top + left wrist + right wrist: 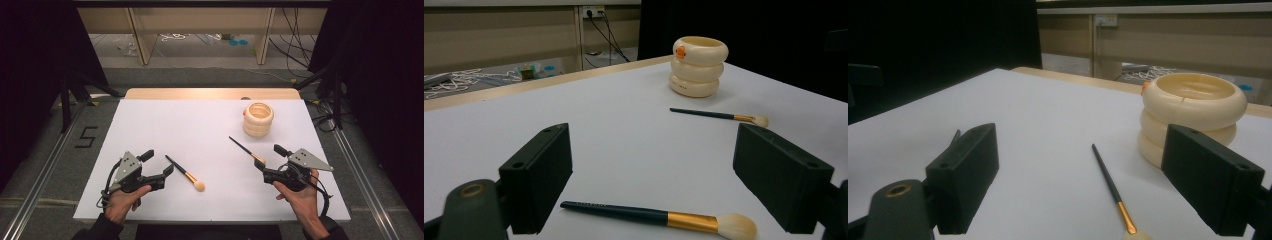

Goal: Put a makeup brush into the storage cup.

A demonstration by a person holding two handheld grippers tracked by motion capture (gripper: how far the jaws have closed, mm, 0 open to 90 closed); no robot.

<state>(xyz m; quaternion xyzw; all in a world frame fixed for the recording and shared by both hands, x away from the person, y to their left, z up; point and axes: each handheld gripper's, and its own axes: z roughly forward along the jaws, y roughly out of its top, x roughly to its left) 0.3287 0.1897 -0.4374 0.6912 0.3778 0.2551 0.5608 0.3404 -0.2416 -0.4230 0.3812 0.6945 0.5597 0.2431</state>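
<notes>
Nothing moved yet: both brushes flat on bench [150,120], outside holder [258,120] at 1 o'clock; left gripper [159,165] wide around left brush [185,173], right gripper [267,159] wide over right brush [247,149], neither holding anything

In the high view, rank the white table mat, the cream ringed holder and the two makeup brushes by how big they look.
1. White table mat, by far the largest.
2. Cream ringed holder.
3. Left brush and right brush: they look alike in length, so no ranking; both are much thinner than the holder.

A dark-handled makeup brush with pale bristles [185,173] lies on the white table [190,125], front left. A second, thinner dark-handled brush [246,149] lies right of it. The cream ringed plastic holder [258,119] stands behind that.
</notes>
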